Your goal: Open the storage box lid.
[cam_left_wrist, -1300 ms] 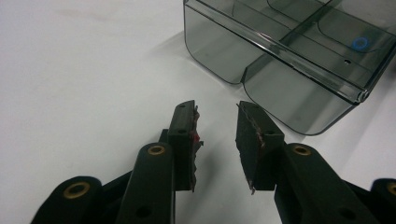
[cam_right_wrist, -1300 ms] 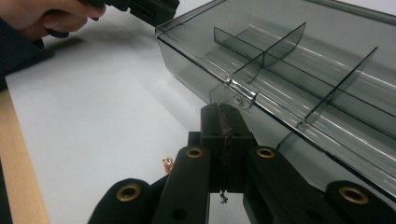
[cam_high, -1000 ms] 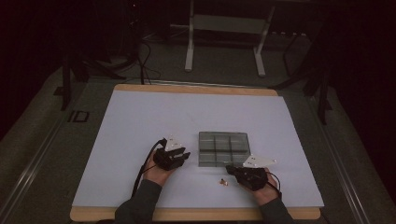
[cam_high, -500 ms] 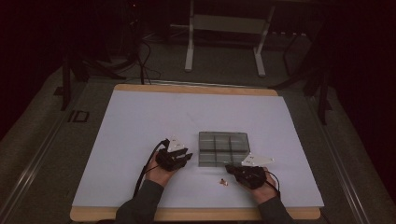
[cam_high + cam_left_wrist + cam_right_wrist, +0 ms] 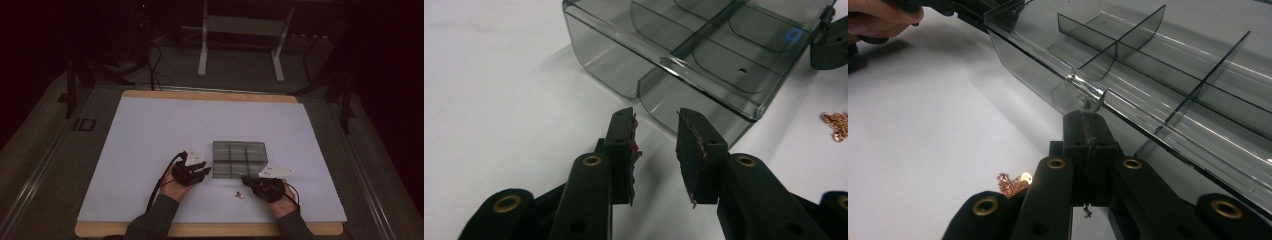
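In the left gripper view the clear box (image 5: 704, 55) runs off the top edge, and the other gripper (image 5: 831, 47) is cut off at two o'clock. In the high view the copper trinket (image 5: 239, 195) is too small to identify.

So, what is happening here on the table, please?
A person works at a white-covered table with a gripper in each hand, at a smoky clear plastic compartment box. The left gripper is open, its jaws apart and pointing at the box's near wall without touching it. The right gripper is shut just below the box's front latch tab; whether it pinches anything I cannot tell. A small copper-coloured chain lies loose on the table beside the right gripper.
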Demonstrator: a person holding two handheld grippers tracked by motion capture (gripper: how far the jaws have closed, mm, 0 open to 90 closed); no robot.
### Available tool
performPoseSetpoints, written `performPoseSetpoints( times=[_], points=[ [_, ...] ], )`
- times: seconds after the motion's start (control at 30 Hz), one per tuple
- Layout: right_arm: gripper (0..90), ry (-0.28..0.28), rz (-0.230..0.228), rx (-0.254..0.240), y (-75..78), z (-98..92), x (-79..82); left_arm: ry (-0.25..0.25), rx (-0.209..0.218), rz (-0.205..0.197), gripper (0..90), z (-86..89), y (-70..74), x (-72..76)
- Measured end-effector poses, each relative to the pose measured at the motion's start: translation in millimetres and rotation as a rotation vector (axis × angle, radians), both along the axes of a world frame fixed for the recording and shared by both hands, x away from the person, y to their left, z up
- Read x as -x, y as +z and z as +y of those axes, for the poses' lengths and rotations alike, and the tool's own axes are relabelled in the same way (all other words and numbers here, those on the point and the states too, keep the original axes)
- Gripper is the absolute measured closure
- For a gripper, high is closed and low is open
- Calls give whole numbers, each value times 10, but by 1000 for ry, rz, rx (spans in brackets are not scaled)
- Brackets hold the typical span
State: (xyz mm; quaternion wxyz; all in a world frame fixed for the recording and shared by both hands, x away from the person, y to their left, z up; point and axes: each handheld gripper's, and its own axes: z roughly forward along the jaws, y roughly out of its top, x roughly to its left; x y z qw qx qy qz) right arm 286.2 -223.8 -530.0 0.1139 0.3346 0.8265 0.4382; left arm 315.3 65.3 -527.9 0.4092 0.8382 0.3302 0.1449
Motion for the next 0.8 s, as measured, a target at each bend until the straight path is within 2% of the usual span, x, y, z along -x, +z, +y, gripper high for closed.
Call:
performPoseSetpoints(
  times=[0.5,0.57,0.8],
  points=[
    [900,-1,-4,-1,1,-4,3,-12,-10,2,686,-41,-9,17],
    [900,0,-8,-17,13,-9,5,-11,-13,1,686,-43,-10,19],
    [900,-1,-12,-21,23,-13,13,-11,-15,-1,685,-46,-10,23]
  ],
)
